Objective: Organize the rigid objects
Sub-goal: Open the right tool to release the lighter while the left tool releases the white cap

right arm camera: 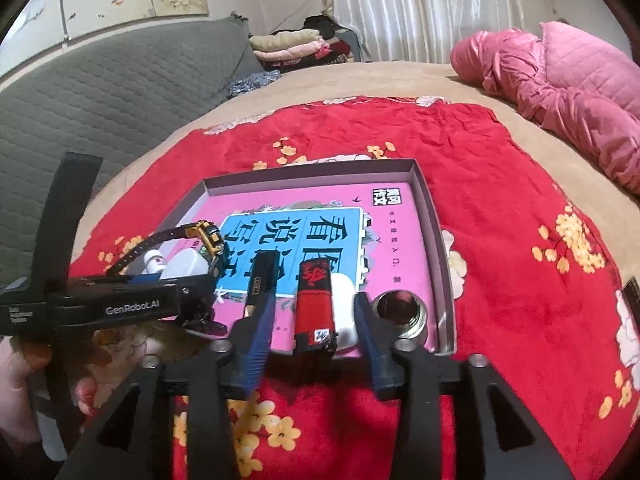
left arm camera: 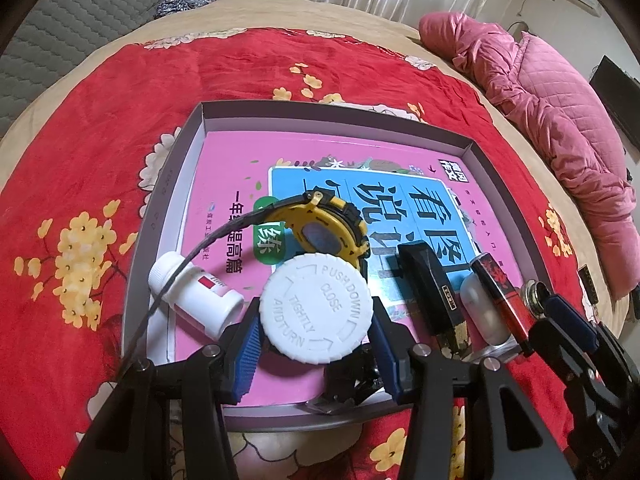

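A grey tray [left arm camera: 332,109] on the bed holds a pink book [left arm camera: 224,168]. My left gripper [left arm camera: 316,320] is shut on a white bottle with a ribbed push-down cap [left arm camera: 320,304], just above the tray's near edge. Beyond it lie a yellow-and-black watch [left arm camera: 328,224] and a small white bottle [left arm camera: 196,296] on its side. My right gripper [right arm camera: 312,320] stands open over the tray's near right part. A red-and-black box [right arm camera: 316,308] and a white capsule [right arm camera: 346,308] lie between its fingers, untouched. A black bar [right arm camera: 260,276] lies left of them, a metal jar [right arm camera: 400,308] to the right.
A red floral blanket [right arm camera: 500,200] covers the bed under the tray. A pink quilt [left arm camera: 552,120] is bunched at the far right. A grey padded headboard [right arm camera: 100,100] and folded clothes [right arm camera: 292,46] stand behind. A person's hand [right arm camera: 24,364] holds the left gripper.
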The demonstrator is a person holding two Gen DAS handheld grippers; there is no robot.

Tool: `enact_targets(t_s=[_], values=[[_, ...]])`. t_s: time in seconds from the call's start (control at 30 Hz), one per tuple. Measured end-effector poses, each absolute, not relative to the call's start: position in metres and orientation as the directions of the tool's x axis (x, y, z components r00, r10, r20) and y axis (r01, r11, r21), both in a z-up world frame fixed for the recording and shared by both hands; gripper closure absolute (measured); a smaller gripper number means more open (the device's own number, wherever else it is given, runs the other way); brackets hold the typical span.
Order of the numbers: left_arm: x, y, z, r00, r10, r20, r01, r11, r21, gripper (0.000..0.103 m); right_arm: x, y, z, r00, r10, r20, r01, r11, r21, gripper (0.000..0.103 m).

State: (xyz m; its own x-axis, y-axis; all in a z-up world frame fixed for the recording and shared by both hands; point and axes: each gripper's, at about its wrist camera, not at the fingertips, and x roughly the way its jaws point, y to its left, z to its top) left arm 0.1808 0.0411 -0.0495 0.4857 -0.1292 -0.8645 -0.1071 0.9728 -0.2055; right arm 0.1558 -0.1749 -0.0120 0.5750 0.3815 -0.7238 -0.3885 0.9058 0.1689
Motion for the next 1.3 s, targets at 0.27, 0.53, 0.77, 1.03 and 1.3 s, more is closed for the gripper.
enact_targets(t_s=[0.27,0.53,0.77,1.03,1.3], values=[[0.179,0.041,-0.049,0.486,-0.128,-0.865,-0.116,0.971,-0.209,0.053,0.152,-0.179,-0.008,0.588,0.373,-0.717,-0.383,0.91,0.159,0.051],[0.178,0.042,-0.048,0.488,-0.14,-0.862,-0.116,0.968,-0.223,0.053,0.151,-0.182,-0.006,0.592,0.368,-0.717,-0.381,0.912,0.153,0.043],[0.175,0.045,-0.046,0.507,-0.161,-0.847,-0.118,0.96,-0.254,0.053,0.148,-0.181,-0.005,0.6,0.357,-0.716,-0.384,0.914,0.133,0.033],[0.163,0.043,-0.038,0.55,-0.164,-0.819,-0.115,0.956,-0.268,0.044,0.148,-0.181,-0.003,0.617,0.342,-0.709,-0.383,0.917,0.109,0.03],[0.146,0.041,-0.016,0.617,-0.173,-0.768,-0.092,0.953,-0.288,0.034,0.147,-0.181,0.002,0.63,0.327,-0.704,-0.381,0.92,0.087,0.027]])
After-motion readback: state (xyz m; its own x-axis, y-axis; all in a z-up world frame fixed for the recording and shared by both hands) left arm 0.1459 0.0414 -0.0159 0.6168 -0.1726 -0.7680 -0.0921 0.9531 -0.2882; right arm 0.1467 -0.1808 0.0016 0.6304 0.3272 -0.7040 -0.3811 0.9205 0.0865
